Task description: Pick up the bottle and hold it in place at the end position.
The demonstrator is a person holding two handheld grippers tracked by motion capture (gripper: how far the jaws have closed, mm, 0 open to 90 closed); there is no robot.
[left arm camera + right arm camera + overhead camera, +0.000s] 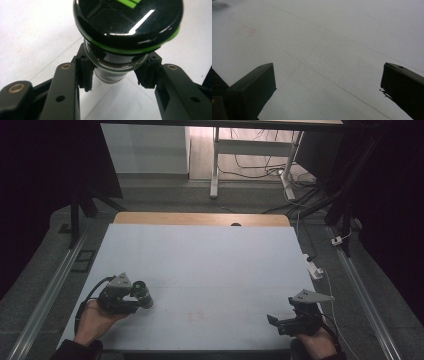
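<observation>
A big white desk [200, 265] is seen from above. The left claw [142, 296] is held low at the near left part of the desk, and the right claw [272, 321] at the near right. A small glass jar [112, 67] with a black and green lid [128, 22] is clamped between the left claw's pads [86, 75]. The right claw is spread wide apart, with nothing held in it.

Surface: white table [210, 265], wooden strip along its far edge.
On it: faint red square mark [245, 30] and thin pencil-like lines.
</observation>
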